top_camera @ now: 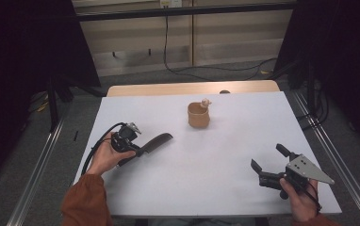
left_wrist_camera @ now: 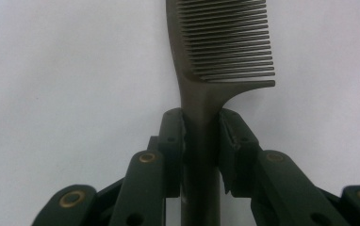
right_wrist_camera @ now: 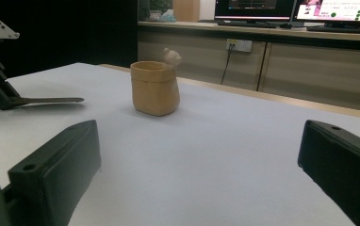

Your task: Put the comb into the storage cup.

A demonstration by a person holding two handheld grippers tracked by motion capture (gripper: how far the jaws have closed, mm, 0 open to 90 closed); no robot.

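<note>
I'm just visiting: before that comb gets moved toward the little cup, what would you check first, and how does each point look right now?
1. Left gripper shut on the comb handle: ok.
2. Comb sits straight between the jaws: ok.
3. Tan cup upright on the white table: ok.
4. Table between comb and cup bare: ok.
5. Right gripper open, well apart from the cup: ok.
6. Cup empty inside: cannot tell.

Rust-orange sleeves [top_camera: 86, 200], black tongs [top_camera: 270, 162]
</note>
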